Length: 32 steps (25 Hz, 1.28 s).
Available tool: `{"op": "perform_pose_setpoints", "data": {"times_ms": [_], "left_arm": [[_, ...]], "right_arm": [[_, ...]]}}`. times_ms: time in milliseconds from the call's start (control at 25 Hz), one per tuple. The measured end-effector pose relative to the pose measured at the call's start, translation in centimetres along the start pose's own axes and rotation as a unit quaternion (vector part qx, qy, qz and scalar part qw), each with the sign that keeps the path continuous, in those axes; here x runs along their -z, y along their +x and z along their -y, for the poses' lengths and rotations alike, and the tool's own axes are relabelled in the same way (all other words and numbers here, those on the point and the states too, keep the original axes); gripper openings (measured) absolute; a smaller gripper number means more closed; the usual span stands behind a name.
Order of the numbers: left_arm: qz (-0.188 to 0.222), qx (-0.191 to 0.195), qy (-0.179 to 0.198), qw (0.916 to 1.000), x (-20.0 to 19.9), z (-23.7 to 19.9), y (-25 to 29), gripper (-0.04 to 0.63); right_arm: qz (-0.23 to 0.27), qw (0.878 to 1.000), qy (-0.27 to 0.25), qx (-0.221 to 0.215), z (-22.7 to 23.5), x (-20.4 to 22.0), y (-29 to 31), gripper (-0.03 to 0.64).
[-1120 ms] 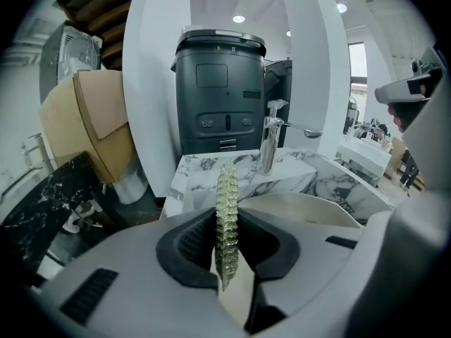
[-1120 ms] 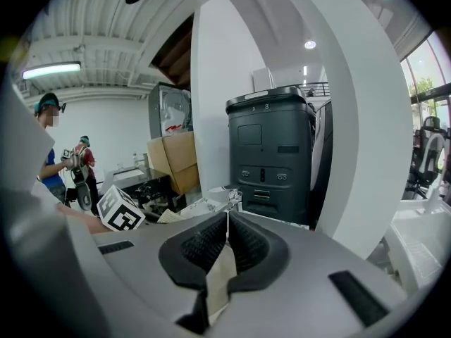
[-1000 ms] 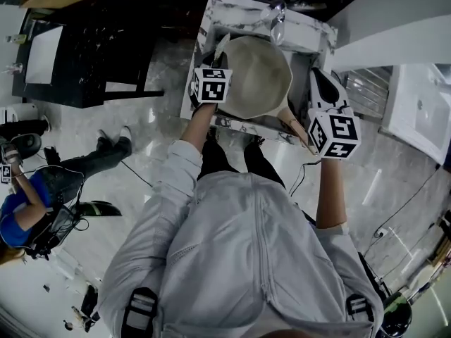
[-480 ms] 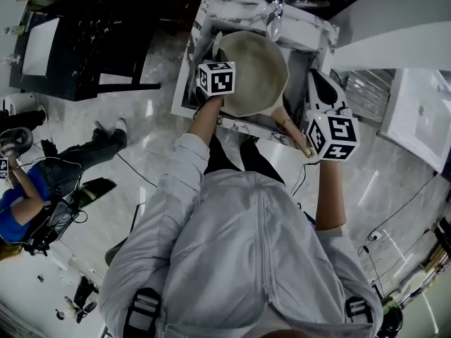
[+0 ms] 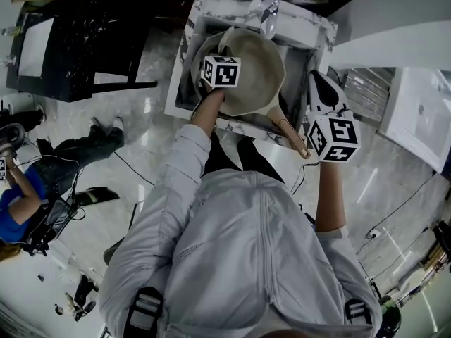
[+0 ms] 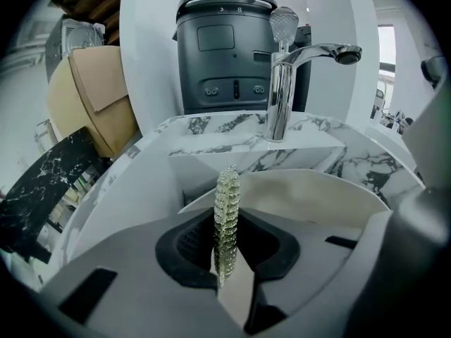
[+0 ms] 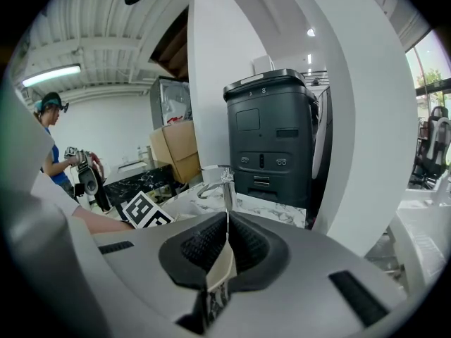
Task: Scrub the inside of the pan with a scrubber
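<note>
A pale round pan [image 5: 259, 76] with a tan handle [image 5: 289, 132] is set in the sink [image 5: 304, 28]. A knobbly greenish scrubber [image 6: 227, 201] is clamped in the left gripper [image 6: 229, 251]. The right gripper [image 7: 227, 241] is closed on nothing.

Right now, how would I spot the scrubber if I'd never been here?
Find the marble sink with the shiny tap; a pale pan sits in it. Over the pan, the left claw pinches the scrubber, the only knobbly, glittery strip there.
</note>
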<state>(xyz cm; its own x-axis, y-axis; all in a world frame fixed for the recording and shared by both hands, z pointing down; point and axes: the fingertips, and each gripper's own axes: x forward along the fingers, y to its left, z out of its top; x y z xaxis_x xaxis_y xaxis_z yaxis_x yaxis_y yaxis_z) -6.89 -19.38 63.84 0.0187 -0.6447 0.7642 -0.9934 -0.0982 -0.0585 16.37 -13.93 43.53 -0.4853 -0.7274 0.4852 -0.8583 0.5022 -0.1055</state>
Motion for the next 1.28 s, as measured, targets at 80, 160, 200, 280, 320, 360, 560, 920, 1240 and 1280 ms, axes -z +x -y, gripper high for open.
{"op": "perform_pose_setpoints", "data": {"times_ms": [80,160,200,280,320,360,560,920,1240,1280], "left_arm": [[-0.001,0.005,0.007,1.0000,-0.1,0.5,0.4,0.072],[-0.002,0.009,0.010,0.9999,-0.2,1.0,0.9,0.072],[-0.004,0.011,0.010,0.9999,-0.2,1.2,1.1,0.072],[-0.007,0.012,0.008,0.9999,-0.1,1.4,1.7,0.071],[-0.008,0.011,0.006,0.9999,-0.1,1.4,2.0,0.072],[-0.009,0.011,0.005,0.9999,-0.2,1.3,2.2,0.072],[-0.010,0.019,-0.003,0.9998,-0.6,1.2,3.4,0.072],[-0.014,0.071,0.031,0.9969,-0.8,5.2,3.6,0.072],[-0.034,0.132,0.061,0.9888,-0.9,8.5,4.5,0.072],[-0.035,0.135,0.064,0.9881,-0.9,8.7,4.5,0.072]], "right_arm": [[-0.002,1.000,0.003,0.003,0.4,0.3,0.0,0.037],[-0.004,1.000,0.006,0.006,0.8,0.6,-0.1,0.037],[-0.005,1.000,0.007,0.008,1.0,0.7,-0.2,0.037],[-0.007,1.000,0.009,0.011,1.4,1.1,-0.3,0.037],[-0.008,1.000,0.010,0.012,1.7,1.2,-0.3,0.037],[-0.009,1.000,0.012,0.014,1.9,1.4,-0.3,0.037],[-0.014,1.000,0.018,0.019,2.9,2.2,-0.5,0.037],[-0.016,0.999,0.023,0.021,3.5,2.1,-0.2,0.037],[-0.018,0.999,0.024,0.026,3.9,2.5,-0.3,0.037],[-0.018,0.999,0.024,0.028,4.0,2.5,-0.3,0.037]]}}
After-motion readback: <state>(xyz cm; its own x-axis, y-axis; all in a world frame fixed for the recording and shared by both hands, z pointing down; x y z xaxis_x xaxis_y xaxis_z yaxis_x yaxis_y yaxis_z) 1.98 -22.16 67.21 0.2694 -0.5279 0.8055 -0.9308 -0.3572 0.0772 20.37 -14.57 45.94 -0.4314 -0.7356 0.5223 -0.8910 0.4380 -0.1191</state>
